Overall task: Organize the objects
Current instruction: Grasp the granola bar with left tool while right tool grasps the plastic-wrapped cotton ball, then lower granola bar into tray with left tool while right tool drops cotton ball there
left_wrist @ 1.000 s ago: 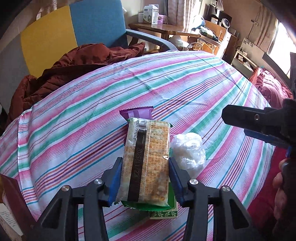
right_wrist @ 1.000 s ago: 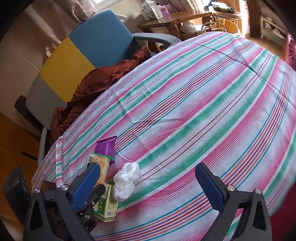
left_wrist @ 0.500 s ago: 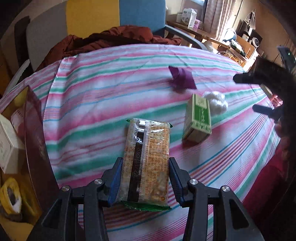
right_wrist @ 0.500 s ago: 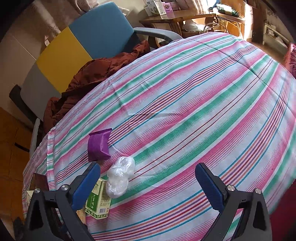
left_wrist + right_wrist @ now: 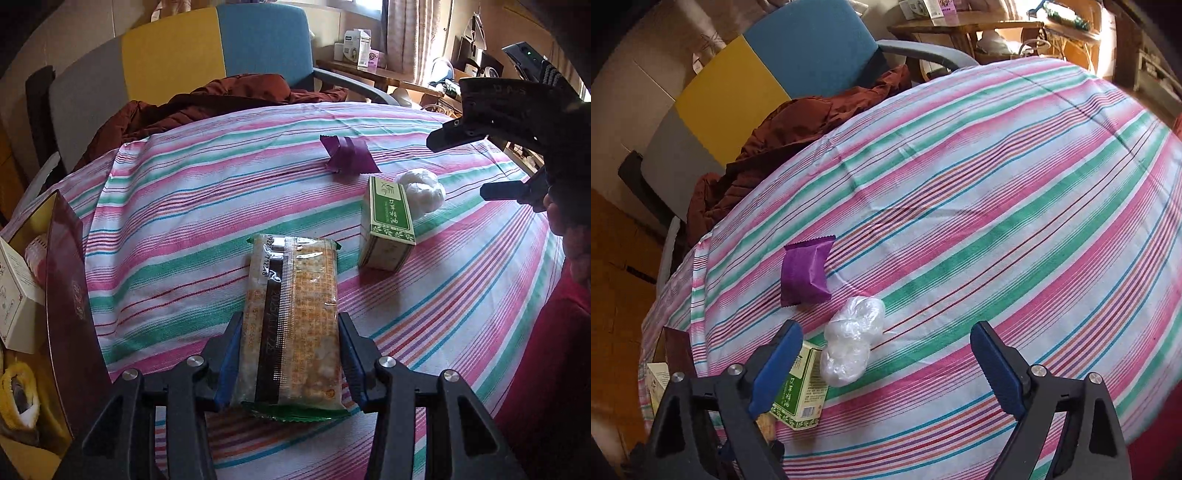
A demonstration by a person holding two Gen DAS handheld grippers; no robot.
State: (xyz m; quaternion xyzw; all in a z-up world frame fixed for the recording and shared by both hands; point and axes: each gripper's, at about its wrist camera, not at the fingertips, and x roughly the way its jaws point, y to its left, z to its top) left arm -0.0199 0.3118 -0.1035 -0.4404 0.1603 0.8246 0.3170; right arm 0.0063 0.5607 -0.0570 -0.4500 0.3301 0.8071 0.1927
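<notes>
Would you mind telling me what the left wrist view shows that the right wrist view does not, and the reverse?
Only the left wrist view shows the left gripper clamped on the cracker packet, the dark red box flap at the table's edge, and the right gripper seen from the side.

Only the right wrist view shows the right gripper's blue pads wide apart with nothing between them, and the broad bare stretch of striped tablecloth beyond.

Both show the purple wrapper, the green box, the white plastic bundle and the brown jacket on the chair.
</notes>
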